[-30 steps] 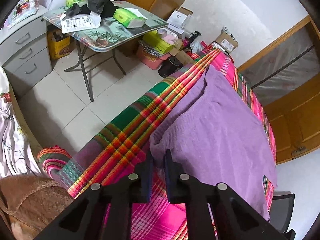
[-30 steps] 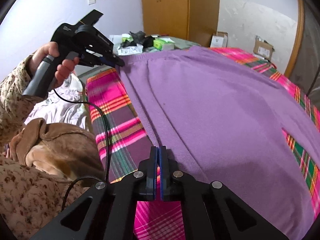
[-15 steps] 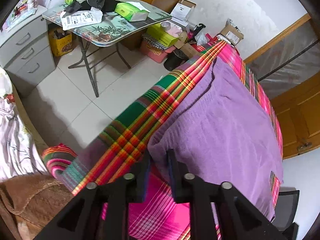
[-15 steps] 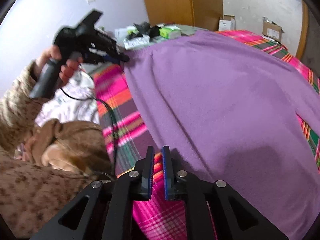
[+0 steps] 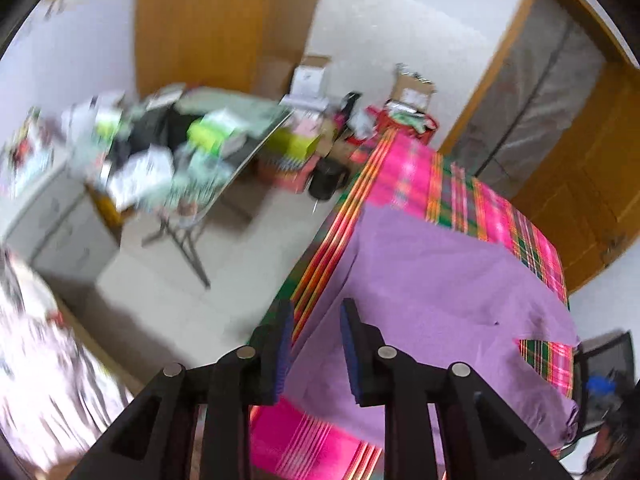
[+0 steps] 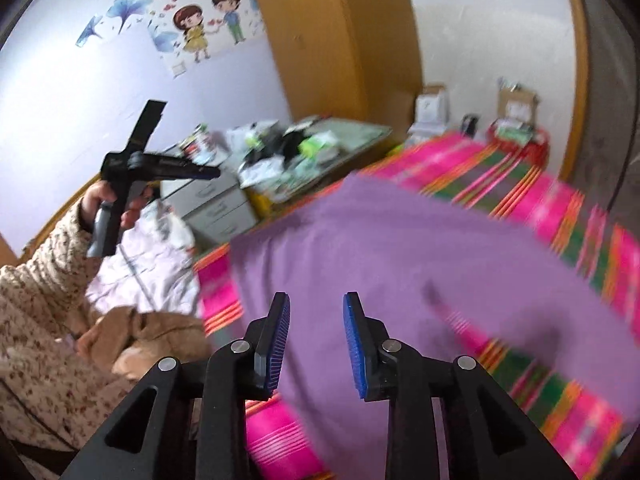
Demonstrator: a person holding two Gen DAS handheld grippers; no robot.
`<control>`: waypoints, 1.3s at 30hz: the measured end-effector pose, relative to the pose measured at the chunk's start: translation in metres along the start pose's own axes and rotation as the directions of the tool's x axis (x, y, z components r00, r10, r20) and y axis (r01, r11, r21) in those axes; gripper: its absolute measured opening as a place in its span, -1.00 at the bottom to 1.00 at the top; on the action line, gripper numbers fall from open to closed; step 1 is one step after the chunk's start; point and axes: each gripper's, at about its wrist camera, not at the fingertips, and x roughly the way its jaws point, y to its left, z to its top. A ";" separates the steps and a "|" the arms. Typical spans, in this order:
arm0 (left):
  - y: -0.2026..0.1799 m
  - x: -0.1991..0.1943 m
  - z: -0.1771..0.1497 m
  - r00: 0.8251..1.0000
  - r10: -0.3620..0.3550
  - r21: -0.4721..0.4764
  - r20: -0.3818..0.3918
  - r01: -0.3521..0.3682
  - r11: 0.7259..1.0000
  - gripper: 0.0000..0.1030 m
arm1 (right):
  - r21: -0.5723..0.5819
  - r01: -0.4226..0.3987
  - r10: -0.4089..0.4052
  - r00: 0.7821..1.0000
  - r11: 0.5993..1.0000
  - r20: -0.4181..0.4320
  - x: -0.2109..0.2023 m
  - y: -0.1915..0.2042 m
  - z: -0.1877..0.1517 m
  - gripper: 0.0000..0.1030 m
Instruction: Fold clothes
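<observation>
Bright plaid bedding point(image 5: 416, 168) covers the bed, and the purple garment point(image 5: 436, 288) lies spread flat on it, taking up most of the top. Both views are blurred by motion.

From the left wrist view, the left gripper point(image 5: 314, 346) hangs above the garment's near corner, jaws apart with a clear gap and nothing between them. That corner and the striped edge of the bedding show through the gap, below the jaws and not touched by them. Beside the bed, across a strip of tiled floor point(image 5: 168, 300), stands a folding counter point(image 5: 240, 120) heaped with papers and boxes, with more boxes point(image 5: 412, 92) against the wall beyond the bed's far end.

From the right wrist view, the right gripper point(image 6: 316, 340) is also held above the garment point(image 6: 400, 264), jaws wide apart and empty; the purple cloth fills the space between and beyond them. Left of the bed, the person's hand point(image 6: 108, 208) in a patterned sleeve point(image 6: 44, 272) holds the left gripper point(image 6: 208, 173) up in the air, well clear of the garment. Its jaws cannot be read from this side. A brown cloth point(image 6: 152, 340) lies bunched just beside the bed's near corner, under that raised arm.
</observation>
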 end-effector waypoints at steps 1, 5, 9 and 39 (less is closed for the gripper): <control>-0.010 0.003 0.011 1.000 -0.005 0.036 0.001 0.005 0.999 -0.52 | -0.005 0.034 -0.034 0.999 0.999 0.012 -0.003 -0.007 0.008 -0.44; -0.048 0.023 0.055 1.000 0.013 0.149 0.025 -0.017 0.989 -0.52 | -0.005 0.179 -0.179 0.984 0.984 0.021 0.001 -0.049 0.032 -0.44; -0.093 0.065 0.085 0.999 0.047 0.317 -0.014 -0.040 0.948 -0.52 | 0.042 0.245 -0.244 0.970 0.969 -0.016 0.019 -0.100 0.045 -0.43; -0.191 0.302 0.078 0.960 0.258 0.782 -0.108 -0.078 0.618 -0.52 | 0.015 0.268 -0.254 0.928 0.963 -0.273 0.214 -0.302 0.062 -0.05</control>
